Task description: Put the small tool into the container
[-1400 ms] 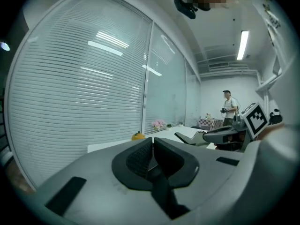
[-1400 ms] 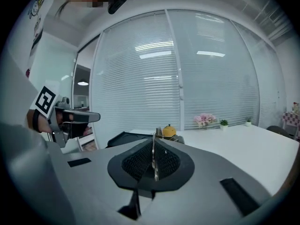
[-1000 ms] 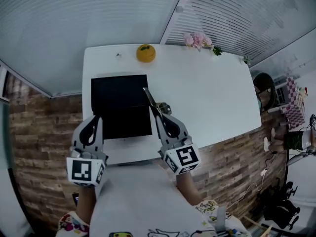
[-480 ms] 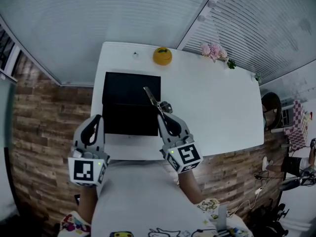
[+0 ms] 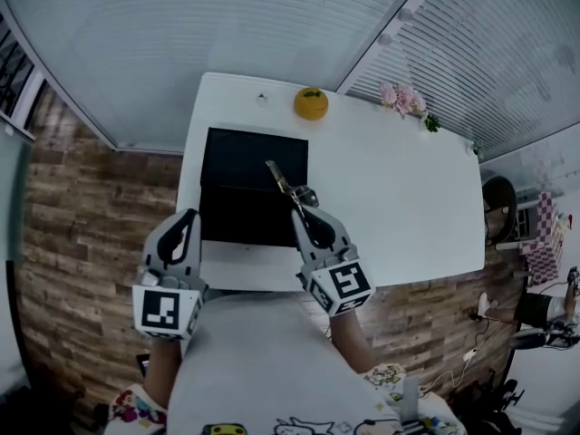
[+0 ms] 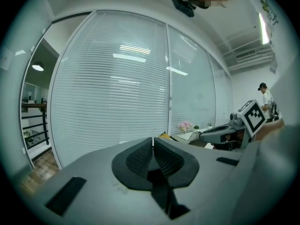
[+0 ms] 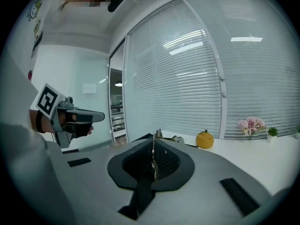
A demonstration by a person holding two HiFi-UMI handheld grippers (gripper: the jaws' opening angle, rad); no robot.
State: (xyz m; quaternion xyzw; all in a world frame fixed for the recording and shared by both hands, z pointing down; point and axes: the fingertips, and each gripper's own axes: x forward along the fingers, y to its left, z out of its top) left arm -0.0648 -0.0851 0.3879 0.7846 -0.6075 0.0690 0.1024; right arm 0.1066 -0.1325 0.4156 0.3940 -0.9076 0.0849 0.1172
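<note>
Small tool (image 5: 280, 178) moved inward, past container (image 5: 237, 166) edge

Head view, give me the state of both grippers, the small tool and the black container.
left gripper: fingers shut, empty.
right gripper: fingers shut on the small tool.
small tool: held, sticking out over the container.
container: on the white table, tool not in it yet.

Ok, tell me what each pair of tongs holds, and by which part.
Right tongs: the small metal tool, pinched at its near end, tip jutting over the black container. Left tongs: shut, empty.
</note>
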